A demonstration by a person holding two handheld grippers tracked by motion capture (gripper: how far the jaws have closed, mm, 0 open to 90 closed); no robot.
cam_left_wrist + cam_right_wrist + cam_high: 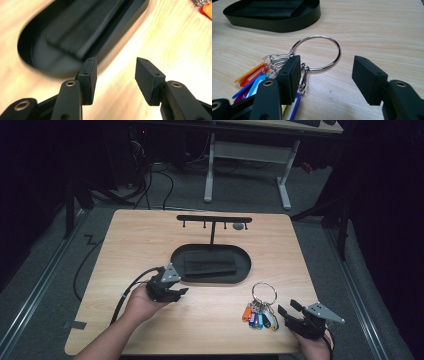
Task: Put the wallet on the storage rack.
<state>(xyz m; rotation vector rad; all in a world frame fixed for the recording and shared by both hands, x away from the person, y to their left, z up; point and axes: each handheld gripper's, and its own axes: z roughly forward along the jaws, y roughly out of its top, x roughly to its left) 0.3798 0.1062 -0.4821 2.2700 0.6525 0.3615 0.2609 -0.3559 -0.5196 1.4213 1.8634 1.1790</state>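
High view above table [150,320] looking fwd/down, 2 gripper views low, close, both sharing black tray [274,23].

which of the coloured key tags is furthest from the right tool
The orange tag. It lies at the left end of the fan of tags on the key ring, while the yellow tag at the other end lies closest to the right tool.

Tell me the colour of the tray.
Black tray; the high view shows it best.
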